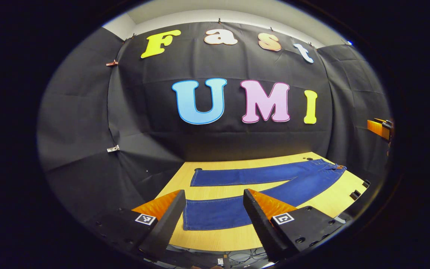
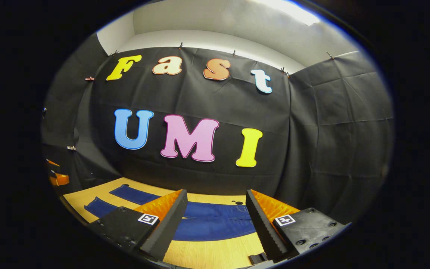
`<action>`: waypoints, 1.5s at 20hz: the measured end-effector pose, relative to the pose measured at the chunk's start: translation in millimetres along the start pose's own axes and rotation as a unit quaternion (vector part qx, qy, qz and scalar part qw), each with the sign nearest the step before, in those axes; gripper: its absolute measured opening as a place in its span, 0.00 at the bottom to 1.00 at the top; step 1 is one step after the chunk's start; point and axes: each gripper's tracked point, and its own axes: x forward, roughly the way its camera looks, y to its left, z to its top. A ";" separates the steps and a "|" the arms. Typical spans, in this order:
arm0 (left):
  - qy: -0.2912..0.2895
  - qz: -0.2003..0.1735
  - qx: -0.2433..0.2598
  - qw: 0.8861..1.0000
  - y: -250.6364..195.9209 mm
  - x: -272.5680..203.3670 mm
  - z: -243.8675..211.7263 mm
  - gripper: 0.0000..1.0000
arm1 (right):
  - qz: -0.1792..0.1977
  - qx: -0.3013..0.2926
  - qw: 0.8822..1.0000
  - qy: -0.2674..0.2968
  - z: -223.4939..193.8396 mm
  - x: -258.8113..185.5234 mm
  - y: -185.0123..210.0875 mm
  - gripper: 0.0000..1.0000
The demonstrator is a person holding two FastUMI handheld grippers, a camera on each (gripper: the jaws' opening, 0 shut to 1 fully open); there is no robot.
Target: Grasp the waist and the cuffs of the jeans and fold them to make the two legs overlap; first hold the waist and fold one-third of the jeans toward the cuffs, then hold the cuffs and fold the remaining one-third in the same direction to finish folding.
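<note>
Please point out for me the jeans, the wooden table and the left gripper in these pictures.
jeans (image 1: pixel 218 213): left gripper view, on the near leg by its cuff.
wooden table (image 1: pixel 233 237): left gripper view, on bare wood near the front edge.
left gripper (image 1: pixel 212 220): left gripper view, midway between its fingers.

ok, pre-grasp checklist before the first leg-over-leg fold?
1. Left gripper open: ok, fingers apart, nothing between them.
2. Right gripper open: ok, fingers apart, nothing held.
3. Jeans lying flat on the table, legs spread apart, not yet overlapped: ok.
4. Left gripper lined up with a cuff: ok, the near leg's cuff sits between its fingers, farther ahead.
5. Right gripper lined up with the waist: ok, the waist end lies ahead between its fingers.
6. Height of either gripper above the fabric: cannot tell.
</note>
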 end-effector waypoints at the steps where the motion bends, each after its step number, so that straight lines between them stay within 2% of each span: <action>1: 0.000 -0.001 0.015 1.000 3.6 3.3 -0.9 0.98 | 0.001 -0.004 1.000 0.000 -0.2 1.1 -1.1 0.96; 3: 0.004 -0.002 0.069 0.998 16.0 10.6 -5.6 0.98 | 0.001 -0.015 1.000 -0.004 1.1 6.0 -5.5 0.96; 5: 0.021 -0.016 0.149 0.989 31.8 22.7 -18.7 0.98 | -0.002 -0.027 1.000 -0.005 2.0 10.9 -13.0 0.96; 7: 0.066 -0.062 0.198 0.976 39.4 35.7 -48.3 0.98 | -0.007 -0.022 1.000 0.003 -1.5 14.5 -21.8 0.96; 9: 0.118 -0.104 0.257 0.953 49.4 49.0 -82.0 0.98 | -0.013 -0.018 1.000 0.012 -6.9 17.4 -29.3 0.96; 11: 0.157 -0.129 0.354 0.913 65.8 72.7 -115.6 0.98 | -0.023 -0.032 0.999 0.020 -12.6 21.6 -41.0 0.96; 14: 0.210 -0.178 0.475 0.836 75.7 95.0 -176.1 0.98 | -0.029 -0.055 0.998 0.031 -18.9 26.5 -49.7 0.96; 16: 0.245 -0.211 0.540 0.777 77.8 102.6 -220.7 0.98 | -0.032 -0.070 0.996 0.039 -21.0 32.5 -54.9 0.96; 17: 0.255 -0.225 0.562 0.754 78.9 105.8 -238.2 0.98 | -0.033 -0.076 0.996 0.041 -21.4 34.8 -57.5 0.96; 18: 0.266 -0.229 0.578 0.737 82.6 107.9 -251.6 0.98 | -0.036 -0.083 0.995 0.042 -21.2 37.4 -61.1 0.96; 19: 0.273 -0.230 0.584 0.729 86.4 111.9 -259.4 0.98 | -0.038 -0.089 0.994 0.044 -22.6 40.3 -64.7 0.96; 22: 0.290 -0.232 0.579 0.726 90.6 128.6 -264.2 0.98 | -0.037 -0.103 0.992 0.070 -41.8 48.8 -74.5 0.96; 23: 0.295 -0.237 0.577 0.724 89.8 135.9 -262.5 0.95 | -0.035 -0.108 0.990 0.078 -48.0 54.5 -77.0 0.96; 25: 0.314 -0.249 0.570 0.717 88.6 150.9 -262.8 0.95 | -0.030 -0.120 0.988 0.092 -60.5 64.8 -83.9 0.96; 28: 0.324 -0.286 0.567 0.702 77.4 171.6 -261.8 0.91 | -0.021 -0.165 0.980 0.110 -81.1 83.0 -102.1 0.96; 30: 0.338 -0.280 0.563 0.701 77.2 193.9 -259.7 0.90 | -0.014 -0.197 0.973 0.122 -94.0 97.7 -116.0 0.96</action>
